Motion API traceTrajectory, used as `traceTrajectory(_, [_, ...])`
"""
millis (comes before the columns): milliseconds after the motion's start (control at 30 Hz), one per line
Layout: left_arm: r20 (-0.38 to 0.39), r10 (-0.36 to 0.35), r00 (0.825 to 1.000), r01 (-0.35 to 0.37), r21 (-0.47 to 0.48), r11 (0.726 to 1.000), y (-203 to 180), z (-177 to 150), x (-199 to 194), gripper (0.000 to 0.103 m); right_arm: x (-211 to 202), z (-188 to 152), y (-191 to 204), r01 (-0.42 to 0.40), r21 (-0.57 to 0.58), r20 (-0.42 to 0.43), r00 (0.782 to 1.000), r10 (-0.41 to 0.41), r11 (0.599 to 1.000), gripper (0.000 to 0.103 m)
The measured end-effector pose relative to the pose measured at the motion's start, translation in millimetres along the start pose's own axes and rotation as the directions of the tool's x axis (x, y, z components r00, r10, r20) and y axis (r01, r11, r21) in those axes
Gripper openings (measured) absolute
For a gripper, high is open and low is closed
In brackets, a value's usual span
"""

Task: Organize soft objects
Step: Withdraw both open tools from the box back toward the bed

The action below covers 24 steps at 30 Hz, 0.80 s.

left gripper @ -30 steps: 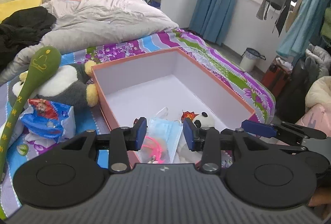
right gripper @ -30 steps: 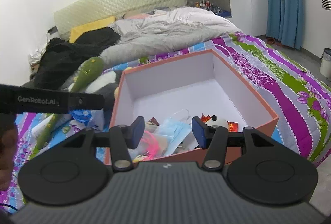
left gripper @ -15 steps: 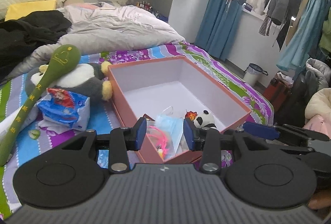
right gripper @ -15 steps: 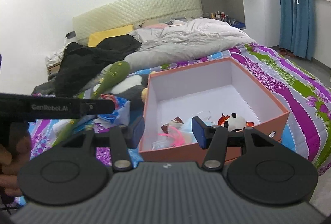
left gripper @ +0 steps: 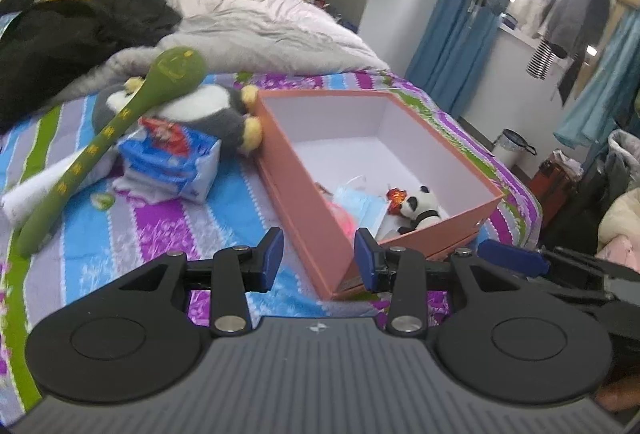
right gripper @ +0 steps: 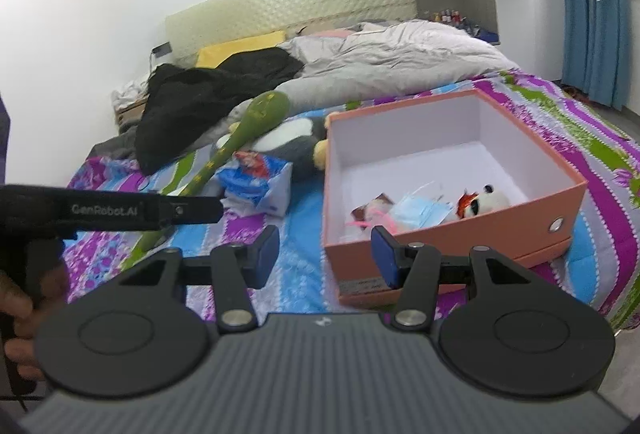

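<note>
An orange box (left gripper: 304, 201) (right gripper: 460, 238) with a white inside stands on the striped bedspread. In it lie a small panda toy (left gripper: 420, 207) (right gripper: 486, 199), a blue face mask (left gripper: 360, 199) (right gripper: 420, 209) and pink bits. Left of the box lie a grey-and-white plush penguin (left gripper: 208, 109) (right gripper: 292, 141), a long green plush stick (left gripper: 104, 137) (right gripper: 244, 129) and a blue tissue pack (left gripper: 172, 157) (right gripper: 256, 181). My left gripper (left gripper: 318, 260) hangs open and empty before the box's near corner. My right gripper (right gripper: 325, 256) is open and empty too, just left of the box's front.
A grey duvet (left gripper: 260, 29) and black clothing (left gripper: 72, 33) cover the bed's far half. Clothes hang at the right by blue curtains (left gripper: 460, 17). A small bin (left gripper: 512, 147) stands on the floor. A hand (right gripper: 20, 314) holds the left gripper's handle.
Both grippers have drawn back and to the left from over the box. The box now sits farther right, and the toys on the bedspread show more fully. Jaws unchanged.
</note>
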State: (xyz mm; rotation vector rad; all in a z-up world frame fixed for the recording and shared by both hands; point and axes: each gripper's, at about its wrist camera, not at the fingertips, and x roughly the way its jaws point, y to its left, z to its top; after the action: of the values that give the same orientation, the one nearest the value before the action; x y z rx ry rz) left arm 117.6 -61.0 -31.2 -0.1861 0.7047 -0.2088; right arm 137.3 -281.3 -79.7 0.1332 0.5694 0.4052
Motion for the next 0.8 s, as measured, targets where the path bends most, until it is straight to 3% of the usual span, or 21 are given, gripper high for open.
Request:
traceTrajectory(133, [0.009, 0.015, 1.0, -0.015, -0.014, 1.0, 7, -8, -6, 0.045, 0, -3, 11, -0.018, -0.021, 0.0, 1.0, 0.018, 1.0, 0.054])
traceTrajectory(233, [0.011, 0.027, 1.0, -0.027, -0.023, 0.999, 11, -17, -10, 0.054, 3, -5, 19, -0.024, -0.036, -0.011, 1.0, 0.024, 0.999, 0.054])
traceTrajectory(467, [0.008, 0.053, 0.999, -0.053, -0.049, 0.997, 25, -33, -20, 0.056, 9, -10, 31, -0.043, -0.044, -0.044, 0.998, 0.041, 0.998, 0.054])
traceTrajectory(800, [0.004, 0.14, 0.99, -0.139, -0.095, 0.986, 66, -51, -50, 0.079, 29, -25, 69, -0.131, -0.073, -0.094, 0.988, 0.124, 0.989, 0.054])
